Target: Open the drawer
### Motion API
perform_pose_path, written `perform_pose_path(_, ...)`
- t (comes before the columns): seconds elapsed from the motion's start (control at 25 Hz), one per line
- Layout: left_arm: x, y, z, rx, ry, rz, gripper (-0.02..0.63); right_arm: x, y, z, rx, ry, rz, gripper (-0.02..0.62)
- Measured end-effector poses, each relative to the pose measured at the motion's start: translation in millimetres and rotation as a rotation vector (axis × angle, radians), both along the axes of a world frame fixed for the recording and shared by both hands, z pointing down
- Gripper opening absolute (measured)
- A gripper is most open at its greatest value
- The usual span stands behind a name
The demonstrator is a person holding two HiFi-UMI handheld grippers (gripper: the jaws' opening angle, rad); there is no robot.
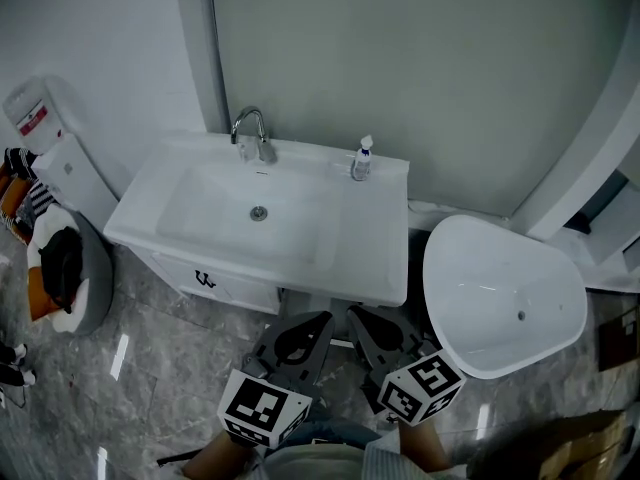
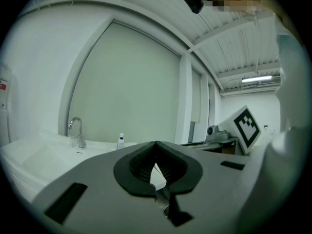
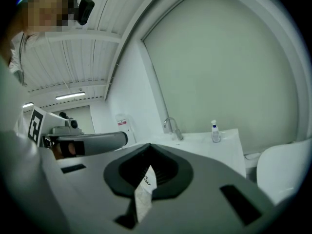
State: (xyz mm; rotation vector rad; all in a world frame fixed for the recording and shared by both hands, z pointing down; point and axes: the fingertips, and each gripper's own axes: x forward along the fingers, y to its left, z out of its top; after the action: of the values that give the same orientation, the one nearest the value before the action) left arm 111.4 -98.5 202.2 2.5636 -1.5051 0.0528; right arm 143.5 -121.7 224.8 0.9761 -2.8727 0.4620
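A white vanity holds a sink [image 1: 200, 223] with a chrome faucet [image 1: 252, 128] and a small soap bottle [image 1: 362, 159]. Under the basin, the drawer front [image 1: 235, 289] with its dark handle [image 1: 205, 279] sits flush with the cabinet. My left gripper [image 1: 324, 317] and right gripper [image 1: 352, 312] hover side by side in front of the vanity's right half, both shut and empty, touching nothing. In the left gripper view the left gripper [image 2: 156, 143] points level over the countertop toward the faucet [image 2: 75, 130]. From the right gripper view, the right gripper [image 3: 148, 146] faces the bottle [image 3: 214, 131].
A white oval toilet-like bowl [image 1: 505, 303] stands right of the vanity, close to my right gripper. At far left, a grey basket of clothes [image 1: 62, 268] sits below a white dispenser [image 1: 45, 133]. Grey marble floor [image 1: 150, 358] runs in front; a cardboard box [image 1: 570, 453] sits bottom right.
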Motion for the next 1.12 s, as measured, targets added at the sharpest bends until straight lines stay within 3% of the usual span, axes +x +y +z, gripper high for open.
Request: perform_pose_path(1.12,-16,20,6,-0.021,0.024,-0.01,0.012,-20,27,1,-0.011,0.005,-0.035,0.008)
